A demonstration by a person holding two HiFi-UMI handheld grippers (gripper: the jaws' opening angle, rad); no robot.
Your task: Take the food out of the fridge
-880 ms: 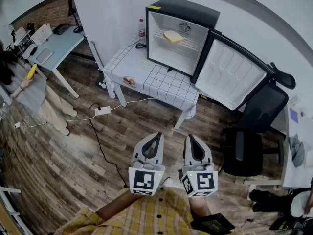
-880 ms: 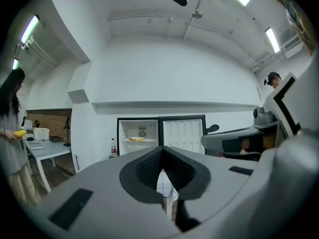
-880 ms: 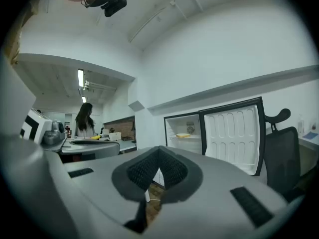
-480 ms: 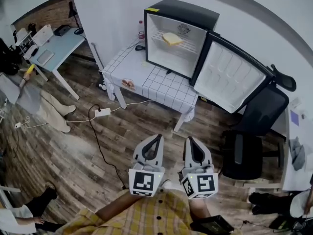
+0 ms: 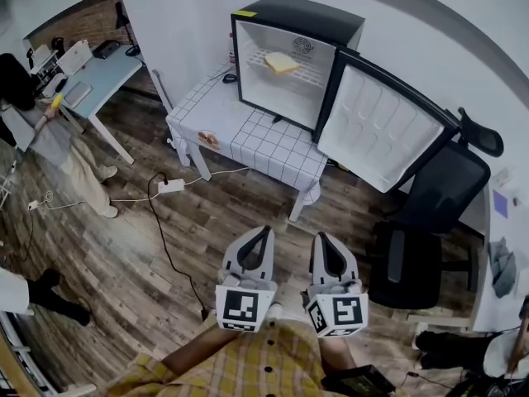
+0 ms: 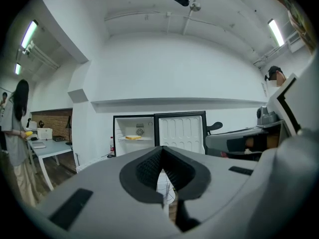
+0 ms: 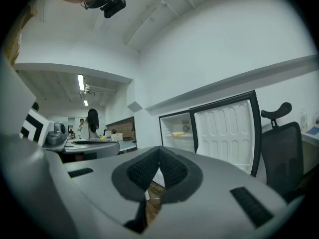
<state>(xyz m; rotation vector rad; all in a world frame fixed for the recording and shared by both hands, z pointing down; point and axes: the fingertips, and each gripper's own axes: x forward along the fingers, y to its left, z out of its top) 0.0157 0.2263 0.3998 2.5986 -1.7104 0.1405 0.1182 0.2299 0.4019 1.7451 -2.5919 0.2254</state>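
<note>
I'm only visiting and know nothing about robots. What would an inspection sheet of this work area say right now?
Surface: a small table with a checked cloth carries an open mini fridge; its door is swung wide.
Job's things: yellow food lies on the fridge's wire shelf.
Clutter: a small black item and a bottle stand beside the fridge.
Grippers: left gripper and right gripper are both shut, empty, and well short of the fridge.
Cables: a power strip and a black cable lie on the wooden floor.
Surroundings: an office chair, a desk and a person at the left.
</note>
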